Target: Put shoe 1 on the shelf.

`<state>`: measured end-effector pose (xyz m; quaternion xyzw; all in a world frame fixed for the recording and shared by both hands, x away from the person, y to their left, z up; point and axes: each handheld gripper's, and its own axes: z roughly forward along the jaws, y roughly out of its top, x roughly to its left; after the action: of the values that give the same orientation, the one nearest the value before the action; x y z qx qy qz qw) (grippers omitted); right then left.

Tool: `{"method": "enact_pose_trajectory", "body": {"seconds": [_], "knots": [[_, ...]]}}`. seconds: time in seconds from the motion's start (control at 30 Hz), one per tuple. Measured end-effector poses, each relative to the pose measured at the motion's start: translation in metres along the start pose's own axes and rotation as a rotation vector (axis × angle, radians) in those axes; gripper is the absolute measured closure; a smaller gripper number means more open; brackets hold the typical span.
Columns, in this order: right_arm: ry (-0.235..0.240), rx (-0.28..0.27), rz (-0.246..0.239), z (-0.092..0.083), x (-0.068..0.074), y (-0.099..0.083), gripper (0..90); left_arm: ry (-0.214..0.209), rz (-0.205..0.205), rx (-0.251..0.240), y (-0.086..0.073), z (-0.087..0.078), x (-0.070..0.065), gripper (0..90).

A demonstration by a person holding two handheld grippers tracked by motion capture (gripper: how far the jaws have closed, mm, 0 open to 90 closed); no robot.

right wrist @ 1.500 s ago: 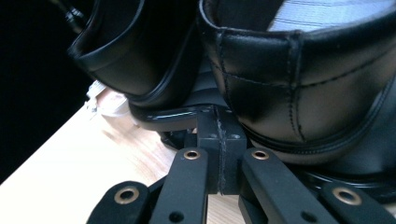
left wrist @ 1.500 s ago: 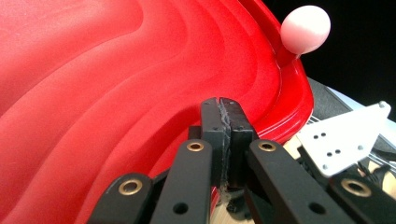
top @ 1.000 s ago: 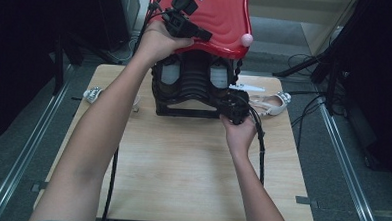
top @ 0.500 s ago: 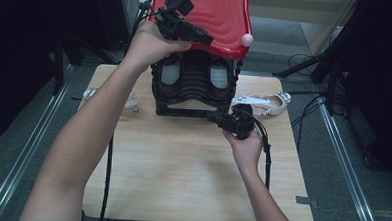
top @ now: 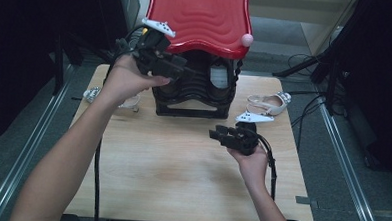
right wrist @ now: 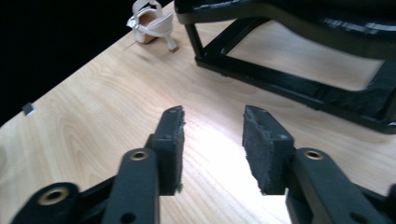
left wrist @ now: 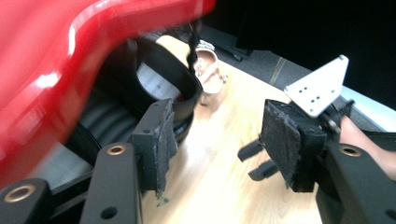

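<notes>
Two sandals (top: 269,103) (top: 115,100), one red-topped black rack (top: 197,85), two claws (top: 185,70) (top: 217,134)

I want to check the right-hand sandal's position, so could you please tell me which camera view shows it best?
The high view shows the white sandal best: it lies whole on the table, right of the black rack. The left gripper view shows it blurred and partly behind a dangling black cord. The right gripper view shows a similar sandal cut off at the top edge.
</notes>
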<state>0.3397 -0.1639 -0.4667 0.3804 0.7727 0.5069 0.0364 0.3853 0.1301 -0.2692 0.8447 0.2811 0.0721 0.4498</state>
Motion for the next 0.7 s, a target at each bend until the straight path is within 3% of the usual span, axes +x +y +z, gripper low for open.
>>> {"method": "enact_pose_trajectory", "body": {"seconds": [0.13, 0.3, 0.5, 0.63, 0.7], "knots": [[0.015, 0.042, 0.004, 0.004, -0.001, -0.008, 55.4, 0.004, -0.013, 0.002, -0.023, -0.001, -0.004, 40.4], [0.023, 0.031, 0.006, 0.003, -0.002, -0.010, 55.8, 0.027, -0.007, 0.009, -0.051, 0.001, -0.007, 39.3], [0.012, 0.035, -0.012, 0.000, 0.001, -0.012, 55.0, 0.020, -0.021, 0.006, -0.077, 0.010, -0.008, 38.1], [0.015, 0.038, -0.003, 0.001, -0.002, -0.013, 54.9, 0.013, -0.056, -0.010, -0.096, 0.016, -0.006, 37.9], [0.014, 0.038, -0.002, 0.001, -0.002, -0.014, 54.9, 0.032, -0.061, -0.003, -0.106, 0.018, -0.005, 37.7]]}}
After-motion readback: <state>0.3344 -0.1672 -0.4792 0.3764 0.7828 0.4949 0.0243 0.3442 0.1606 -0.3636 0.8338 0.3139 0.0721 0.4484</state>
